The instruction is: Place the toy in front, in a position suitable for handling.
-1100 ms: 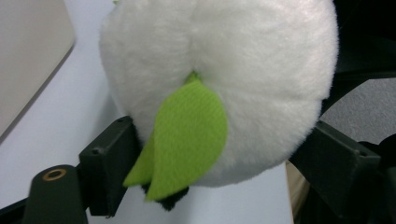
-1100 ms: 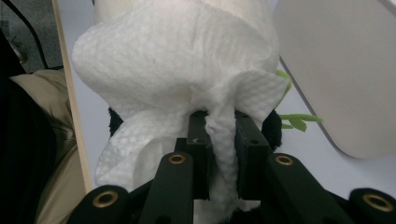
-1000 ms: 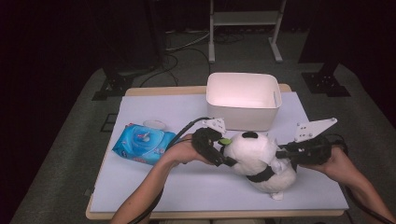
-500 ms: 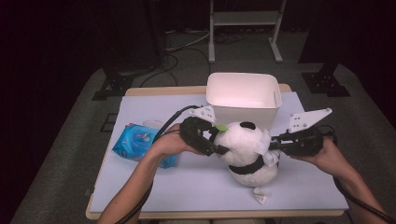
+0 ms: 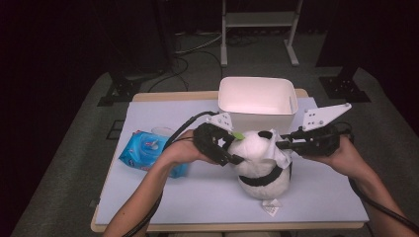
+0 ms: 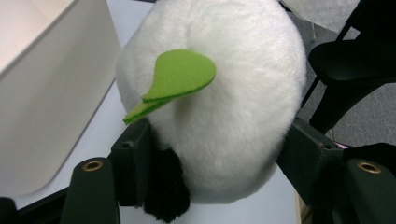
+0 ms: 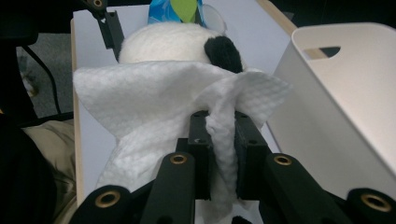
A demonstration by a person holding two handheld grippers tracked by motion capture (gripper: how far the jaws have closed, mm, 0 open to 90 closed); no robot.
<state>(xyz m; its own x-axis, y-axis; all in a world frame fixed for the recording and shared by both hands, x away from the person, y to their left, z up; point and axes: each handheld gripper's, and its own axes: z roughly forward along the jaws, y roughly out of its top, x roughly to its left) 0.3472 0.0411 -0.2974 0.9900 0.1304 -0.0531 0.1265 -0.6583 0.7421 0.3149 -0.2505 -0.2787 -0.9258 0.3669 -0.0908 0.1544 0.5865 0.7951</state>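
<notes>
Claws at work on a plush panda

Left claw [image 5: 232, 148] clamps the panda [image 5: 259, 165]'s head above the desk [image 5: 163, 192]; right claw [image 5: 281, 144], nearly shut, pinches a white wipe [image 7: 154, 98] against it, near the tub [image 5: 257, 101].

White-and-black plush panda [image 5: 259, 163], green leaf [image 6: 180, 77]

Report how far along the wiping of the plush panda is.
Done: a white wipe is out of the blue wipe pack. In hand: the left hand-held gripper clamps the panda's head, while the right hand-held gripper pinches the wipe against it. Left: finishing the wipe; the white bin sits behind the panda.
</notes>
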